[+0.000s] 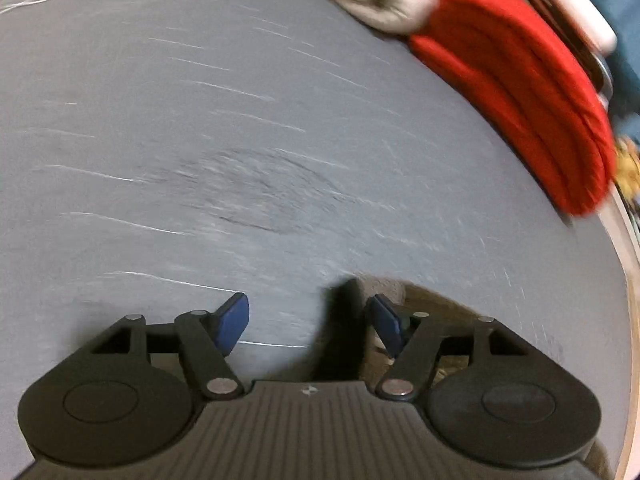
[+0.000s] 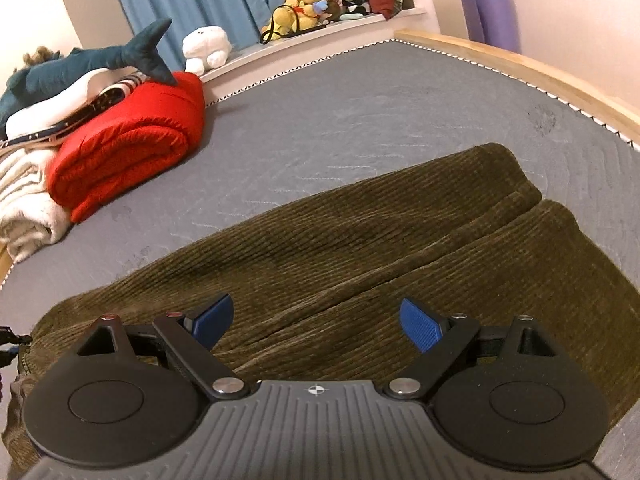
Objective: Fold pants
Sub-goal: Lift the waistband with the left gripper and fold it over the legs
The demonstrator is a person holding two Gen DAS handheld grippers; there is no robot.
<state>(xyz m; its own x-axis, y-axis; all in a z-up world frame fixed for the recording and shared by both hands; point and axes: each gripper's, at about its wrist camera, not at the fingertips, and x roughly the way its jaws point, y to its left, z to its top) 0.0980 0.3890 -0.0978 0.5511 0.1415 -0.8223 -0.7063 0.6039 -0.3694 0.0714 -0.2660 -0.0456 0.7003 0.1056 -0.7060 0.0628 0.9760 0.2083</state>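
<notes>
Lying beneath the right gripper [image 2: 316,322], jaws apart: ribbed olive corduroy pants [image 2: 360,248]; left gripper [image 1: 308,322] apart, empty, over grey mattress [image 1: 240,120].

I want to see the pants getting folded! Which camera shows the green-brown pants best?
The right wrist view. The corduroy pants fill the lower part of it, lying flat on the grey mattress, both legs side by side. The left wrist view is blurred and shows only a small patch of them near its gripper's fingers.
</notes>
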